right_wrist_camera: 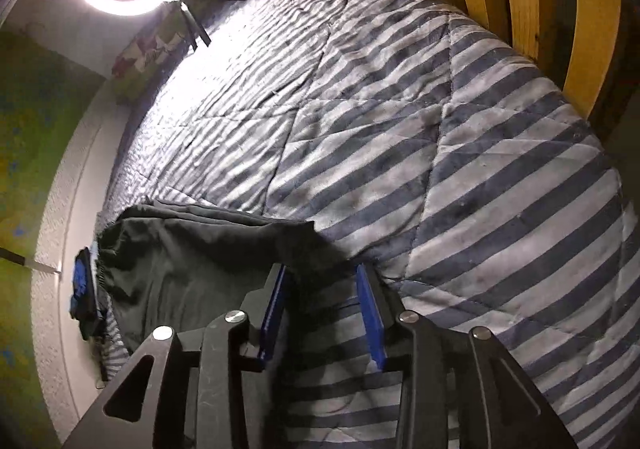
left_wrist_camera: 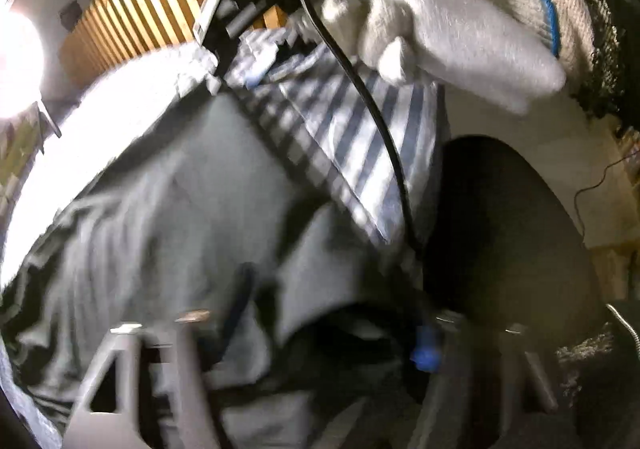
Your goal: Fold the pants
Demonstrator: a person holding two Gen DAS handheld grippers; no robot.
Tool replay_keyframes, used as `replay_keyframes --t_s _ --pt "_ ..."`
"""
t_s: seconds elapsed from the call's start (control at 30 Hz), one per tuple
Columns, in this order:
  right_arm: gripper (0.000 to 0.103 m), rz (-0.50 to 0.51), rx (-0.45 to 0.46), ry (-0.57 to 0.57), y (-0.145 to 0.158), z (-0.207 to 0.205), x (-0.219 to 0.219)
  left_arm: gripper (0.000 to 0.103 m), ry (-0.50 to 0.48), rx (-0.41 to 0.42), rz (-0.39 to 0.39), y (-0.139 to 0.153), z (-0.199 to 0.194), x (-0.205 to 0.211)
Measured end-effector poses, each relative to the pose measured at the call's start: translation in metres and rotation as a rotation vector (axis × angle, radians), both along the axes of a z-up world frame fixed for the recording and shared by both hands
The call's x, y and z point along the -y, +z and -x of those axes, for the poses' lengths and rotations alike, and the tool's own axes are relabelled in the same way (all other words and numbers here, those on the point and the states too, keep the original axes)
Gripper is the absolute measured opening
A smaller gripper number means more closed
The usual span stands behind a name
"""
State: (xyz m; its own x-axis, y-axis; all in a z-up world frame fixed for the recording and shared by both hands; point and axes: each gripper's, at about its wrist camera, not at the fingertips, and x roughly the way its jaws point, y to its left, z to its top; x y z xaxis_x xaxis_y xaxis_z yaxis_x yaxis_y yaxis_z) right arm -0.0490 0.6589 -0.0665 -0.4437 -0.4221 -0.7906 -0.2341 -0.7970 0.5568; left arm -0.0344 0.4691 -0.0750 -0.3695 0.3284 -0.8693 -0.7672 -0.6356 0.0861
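Mid-fold: dark pants (right_wrist_camera: pixel 188 249) lower left on striped bed quilt (right_wrist_camera: pixel 440 129), right gripper (right_wrist_camera: pixel 324 281) fingers apart at hem, left gripper (left_wrist_camera: pixel 304 329) blurred, can't tell; next, clamp hem.

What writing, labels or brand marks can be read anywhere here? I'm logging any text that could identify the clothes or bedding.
None can be read.
Dark pants: no label or print shows.
Striped blanket: stripes only, no text.
White knit glove: blue cuff band, no wording.
Patterned item beside the ring light: too blurred to tell whether it bears any text.
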Motion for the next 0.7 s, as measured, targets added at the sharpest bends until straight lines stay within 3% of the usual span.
replay_keyframes --t_s 0.07,0.13,0.17,0.2,0.33,0.4,0.43,0.47,0.63,0.7 --pt "0.033 -0.001 -0.014 0.002 0.000 0.001 0.004 0.032 0.018 0.011 -0.022 0.002 -0.002 0.001" --pt "0.030 -0.038 -0.024 0.021 0.002 0.004 0.015 0.022 0.021 0.003 -0.029 0.005 -0.005 0.000" --pt "0.018 -0.049 -0.025 0.034 0.002 0.005 0.020 0.018 0.025 0.007 -0.035 0.007 -0.005 0.001" --pt "0.013 -0.055 -0.022 0.047 0.002 0.007 0.024 0.016 0.031 0.016 -0.046 0.010 -0.005 0.002" --pt "0.005 -0.077 -0.005 0.021 0.003 0.010 0.025 0.015 0.092 0.119 -0.189 0.031 0.006 0.025" --pt "0.005 -0.081 -0.011 0.015 0.004 0.009 0.023 0.036 0.118 0.187 -0.243 0.043 0.011 0.045" --pt "0.005 -0.089 -0.012 0.018 0.004 0.009 0.023 0.064 0.150 0.215 -0.278 0.051 0.012 0.062" --pt "0.005 -0.090 -0.008 0.018 0.004 0.009 0.022 0.075 0.189 0.192 -0.308 0.061 0.012 0.081" --pt "0.009 -0.005 0.011 -0.005 -0.002 0.009 0.012 0.075 0.372 0.097 -0.333 0.092 0.017 0.161" --pt "0.018 0.016 0.029 -0.019 0.000 0.004 0.008 0.075 0.395 0.058 -0.313 0.092 0.023 0.171"
